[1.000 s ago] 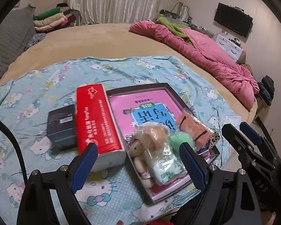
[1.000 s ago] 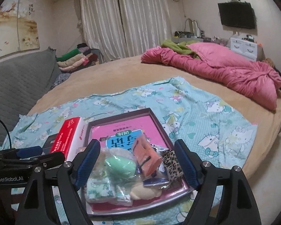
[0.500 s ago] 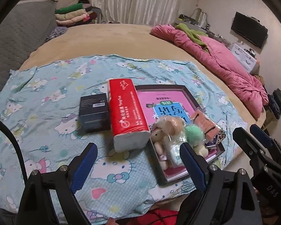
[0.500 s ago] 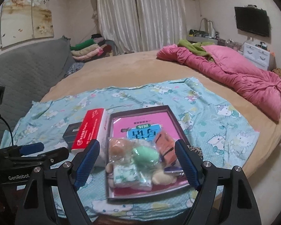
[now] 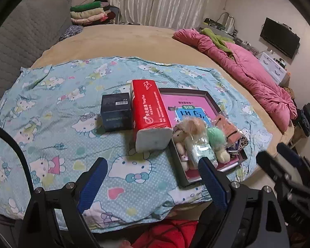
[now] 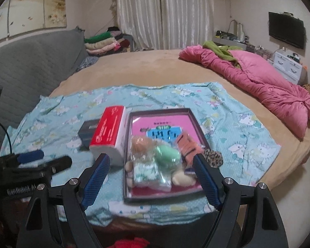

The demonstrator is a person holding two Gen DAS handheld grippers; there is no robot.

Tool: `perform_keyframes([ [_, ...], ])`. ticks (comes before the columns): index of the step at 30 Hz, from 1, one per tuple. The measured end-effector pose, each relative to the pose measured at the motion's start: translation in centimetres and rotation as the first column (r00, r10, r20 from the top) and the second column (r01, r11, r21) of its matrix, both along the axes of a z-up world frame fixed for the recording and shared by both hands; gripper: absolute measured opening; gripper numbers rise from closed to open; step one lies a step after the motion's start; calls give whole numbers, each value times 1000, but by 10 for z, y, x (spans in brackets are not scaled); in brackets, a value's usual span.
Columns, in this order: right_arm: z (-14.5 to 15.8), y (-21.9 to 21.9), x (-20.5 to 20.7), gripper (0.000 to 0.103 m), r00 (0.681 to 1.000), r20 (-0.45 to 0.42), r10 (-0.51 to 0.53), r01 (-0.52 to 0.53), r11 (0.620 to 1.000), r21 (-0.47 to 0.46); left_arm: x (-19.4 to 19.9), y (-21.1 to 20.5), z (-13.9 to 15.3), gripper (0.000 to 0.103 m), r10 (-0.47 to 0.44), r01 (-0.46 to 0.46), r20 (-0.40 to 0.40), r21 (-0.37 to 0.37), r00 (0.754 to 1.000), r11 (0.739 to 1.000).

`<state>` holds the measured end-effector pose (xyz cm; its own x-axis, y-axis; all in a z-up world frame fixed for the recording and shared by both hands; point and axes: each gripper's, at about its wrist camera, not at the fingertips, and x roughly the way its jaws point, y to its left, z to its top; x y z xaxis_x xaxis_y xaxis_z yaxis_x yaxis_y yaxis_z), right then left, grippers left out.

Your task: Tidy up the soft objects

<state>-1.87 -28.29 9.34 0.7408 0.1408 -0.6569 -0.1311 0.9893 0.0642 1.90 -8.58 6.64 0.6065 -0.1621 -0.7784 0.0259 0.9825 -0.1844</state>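
Both hand-held grippers have pulled back toward the near edge of the bed since a second ago, so the tray (image 6: 196, 124) and its soft toys (image 6: 155, 161) now sit farther out ahead of us. We read the right hand-held gripper (image 6: 150, 177) as the nearer one: the bagged toy pile lies straight ahead between its spread, empty fingers, clustered at the tray's near end. From the left hand-held gripper (image 5: 153, 177), also spread and empty, that pile (image 5: 198, 140) lies ahead and to the right, with the red tissue pack (image 5: 148, 111) just left of the tray, long axis running near to far.
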Motion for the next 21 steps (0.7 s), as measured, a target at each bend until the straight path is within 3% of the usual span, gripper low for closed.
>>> perform_keyframes([
  [21,-26,-3,-10,84,998,-58,0,1,1000,16,-20,-17,-12,89,-39,41,-28,69,999,997],
])
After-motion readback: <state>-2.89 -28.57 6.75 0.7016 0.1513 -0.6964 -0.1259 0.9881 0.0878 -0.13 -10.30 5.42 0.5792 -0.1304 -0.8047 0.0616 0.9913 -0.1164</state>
